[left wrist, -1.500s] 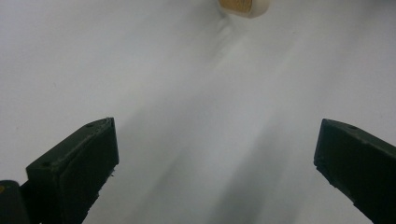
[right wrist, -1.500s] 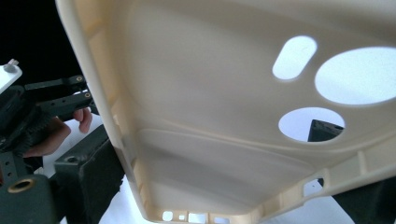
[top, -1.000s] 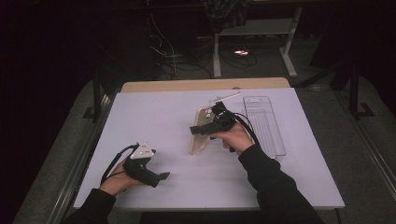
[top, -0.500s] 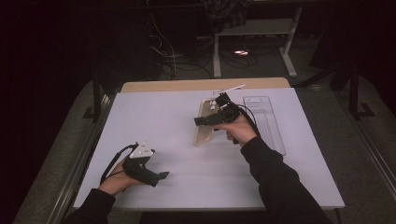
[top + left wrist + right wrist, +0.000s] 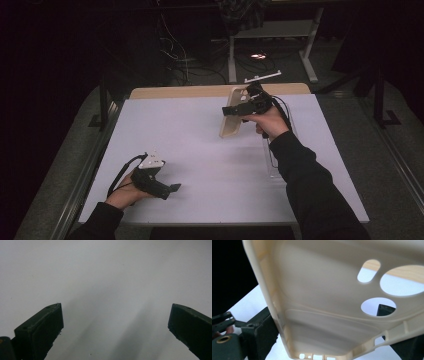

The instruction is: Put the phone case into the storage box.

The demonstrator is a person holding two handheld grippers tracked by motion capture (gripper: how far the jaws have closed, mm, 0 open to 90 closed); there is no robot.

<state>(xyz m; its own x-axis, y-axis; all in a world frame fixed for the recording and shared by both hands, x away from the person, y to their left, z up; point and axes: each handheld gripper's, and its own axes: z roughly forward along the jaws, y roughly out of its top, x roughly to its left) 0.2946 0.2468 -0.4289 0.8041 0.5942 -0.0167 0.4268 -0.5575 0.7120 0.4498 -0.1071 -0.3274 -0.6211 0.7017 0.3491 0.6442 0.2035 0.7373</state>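
A beige plastic phone case (image 5: pixel 231 120) with round camera holes hangs tilted above the far middle of the white table cover (image 5: pixel 200 145). My right gripper (image 5: pixel 234 110) is shut on its upper end, one jaw on each side of the shell. In the right gripper view the case's inner side (image 5: pixel 324 297) is very close, and my right gripper (image 5: pixel 324 323) clamps its edge, with one jaw showing through a hole. My left gripper (image 5: pixel 174 188) rests low at the front left, held by a hand. Its jaws stand wide apart over bare white surface, with my left gripper (image 5: pixel 115 322) holding nothing.
A clear plastic tray (image 5: pixel 276 150) lies on the right side of the cover, under the right forearm. A wooden strip (image 5: pixel 190 92) runs along the table's far edge. Beyond it are cables, a white bracket (image 5: pixel 262 77) and stand legs on a dark floor.
My right gripper has carried the phone case up and away toward the table's far edge, tilting it more upright. The left gripper has stayed where it was.
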